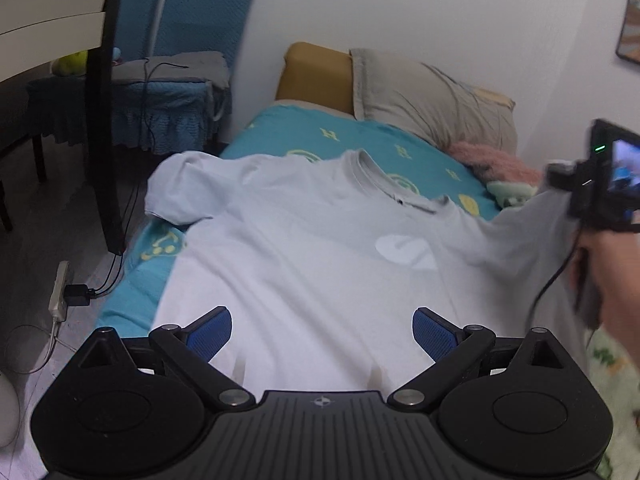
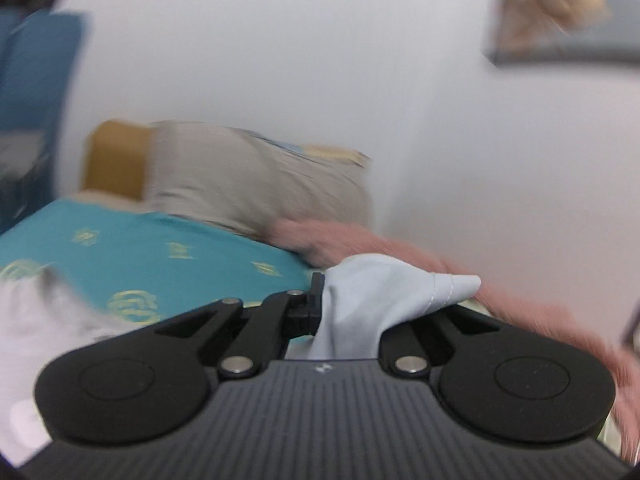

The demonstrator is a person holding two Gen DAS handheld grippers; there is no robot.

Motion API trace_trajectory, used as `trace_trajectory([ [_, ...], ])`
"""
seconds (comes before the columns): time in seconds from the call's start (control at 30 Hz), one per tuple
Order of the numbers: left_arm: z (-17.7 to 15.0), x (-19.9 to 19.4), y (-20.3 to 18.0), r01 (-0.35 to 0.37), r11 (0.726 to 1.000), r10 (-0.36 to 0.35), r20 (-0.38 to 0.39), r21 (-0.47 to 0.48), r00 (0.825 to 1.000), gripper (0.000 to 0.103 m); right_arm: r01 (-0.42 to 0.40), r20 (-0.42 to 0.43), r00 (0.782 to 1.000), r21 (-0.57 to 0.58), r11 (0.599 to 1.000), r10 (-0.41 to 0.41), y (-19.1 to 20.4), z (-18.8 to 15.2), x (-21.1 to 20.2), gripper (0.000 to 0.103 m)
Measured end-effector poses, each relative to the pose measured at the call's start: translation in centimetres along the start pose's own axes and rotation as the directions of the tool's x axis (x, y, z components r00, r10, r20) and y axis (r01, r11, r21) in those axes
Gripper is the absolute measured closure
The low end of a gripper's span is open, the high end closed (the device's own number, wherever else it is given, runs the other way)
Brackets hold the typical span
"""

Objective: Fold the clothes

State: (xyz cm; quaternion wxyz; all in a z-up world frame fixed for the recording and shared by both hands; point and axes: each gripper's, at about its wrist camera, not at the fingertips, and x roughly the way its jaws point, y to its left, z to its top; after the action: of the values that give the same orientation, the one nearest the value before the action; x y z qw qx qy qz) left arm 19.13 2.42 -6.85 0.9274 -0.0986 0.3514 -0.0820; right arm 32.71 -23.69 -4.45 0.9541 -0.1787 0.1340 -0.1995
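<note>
A pale blue T-shirt [image 1: 304,248] with a white chest print lies spread front-up on the teal bed sheet [image 1: 280,128], collar toward the pillows. My left gripper [image 1: 322,330] hovers open over its lower hem, blue pads wide apart with nothing between them. At the right edge of the left wrist view a hand holds the right gripper's body [image 1: 600,176], lifting the shirt's right sleeve side off the bed. In the right wrist view my right gripper [image 2: 340,308] is shut on a bunched fold of the T-shirt [image 2: 372,300], and the cloth hides its fingertips.
A grey pillow [image 1: 428,96] and a mustard cushion [image 1: 316,72] lean on the white wall at the bed's head. A pink fluffy item [image 1: 496,162] lies by the pillow. Left of the bed stand a blue-covered chair [image 1: 168,96], a dark table leg [image 1: 106,120] and a power strip [image 1: 60,292] with cables.
</note>
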Motion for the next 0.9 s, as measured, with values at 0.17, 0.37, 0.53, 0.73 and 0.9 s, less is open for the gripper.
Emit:
trace_trajectory([
  [0.17, 0.4, 1.0, 1.7, -0.097, 0.992, 0.098, -0.014, 0.080, 0.995, 0.004, -0.117, 0.018, 0.992, -0.230, 0.966, 0.125, 11.8, -1.5, -1.0, 0.097],
  [0.37, 0.7, 3.2, 4.8, -0.099, 0.994, 0.094, -0.100, -0.050, 0.991, 0.005, -0.224, -0.056, 0.974, -0.319, 0.921, 0.218, 18.1, -4.6, 0.1, 0.097],
  [0.53, 0.5, 3.9, 4.3, -0.112, 0.993, 0.109, -0.095, -0.029, 0.989, 0.005, -0.514, -0.290, 0.830, -0.067, 0.855, 0.476, 16.5, -4.5, 2.4, 0.074],
  [0.73, -0.1, 2.9, 2.2, -0.085, 0.996, 0.086, -0.040, 0.029, 0.996, 0.005, -0.583, -0.198, 0.753, 0.242, 0.776, 0.628, 9.4, -3.2, -1.0, 0.018],
  [0.9, -0.6, 1.4, 0.7, -0.051, 0.997, 0.049, 0.032, 0.053, 0.998, 0.005, -0.527, -0.150, 0.763, 0.420, 0.739, 0.629, -1.0, -3.6, -6.8, 0.018],
])
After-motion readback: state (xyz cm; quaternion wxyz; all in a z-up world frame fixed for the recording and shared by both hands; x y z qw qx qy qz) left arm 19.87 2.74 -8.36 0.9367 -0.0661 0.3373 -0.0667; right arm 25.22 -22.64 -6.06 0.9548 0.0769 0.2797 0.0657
